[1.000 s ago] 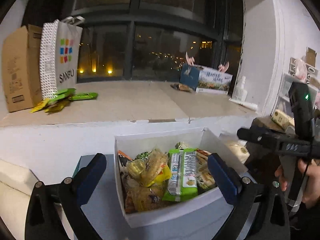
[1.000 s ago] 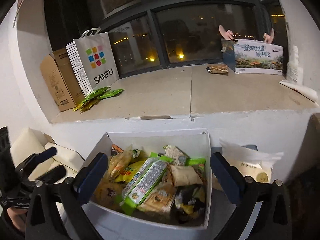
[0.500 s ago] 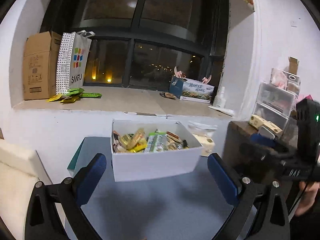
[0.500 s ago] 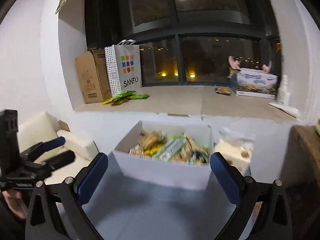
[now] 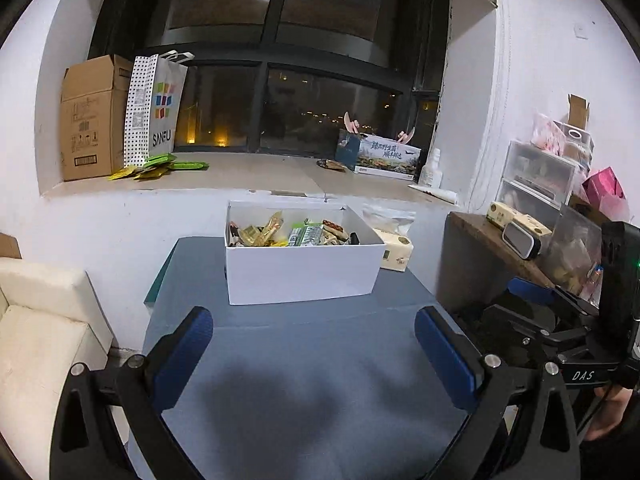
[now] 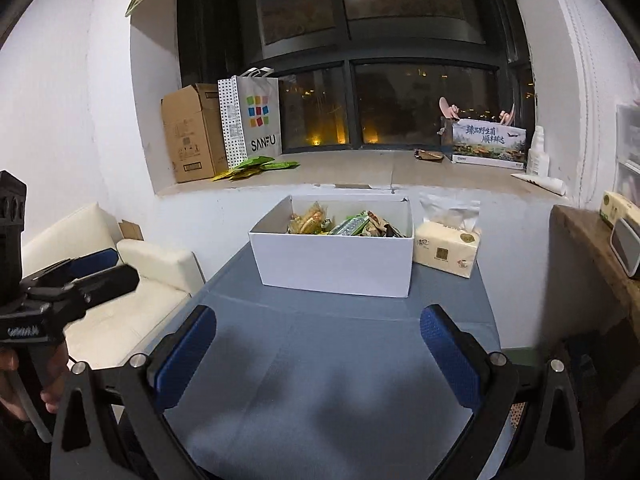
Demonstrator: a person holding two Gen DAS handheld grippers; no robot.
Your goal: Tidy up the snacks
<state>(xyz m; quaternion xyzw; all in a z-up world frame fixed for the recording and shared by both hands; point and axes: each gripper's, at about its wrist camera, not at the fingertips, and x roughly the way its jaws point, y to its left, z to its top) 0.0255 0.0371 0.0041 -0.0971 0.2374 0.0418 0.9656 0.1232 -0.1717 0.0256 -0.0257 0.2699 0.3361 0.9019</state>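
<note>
Left to right, the left gripper [image 5: 314,354] and right gripper [image 6: 318,354] hover spread and empty over the grey table [image 5: 304,384], short of the white cardboard box [image 5: 302,268] heaped with crinkly foil snack packets [image 5: 304,234], probably light, slippery, best pinched at an edge, while only the right view shows the whole tissue pack [image 6: 446,250].

"SANFU" on paper bag [image 5: 160,116]; "DAS" on right gripper [image 5: 532,300].

A box [image 5: 302,274] holding snacks [image 5: 288,233] is sitting at the worktop's [image 5: 304,360] far edge, a tissue pack [image 6: 446,249] lying just right of it.
</note>
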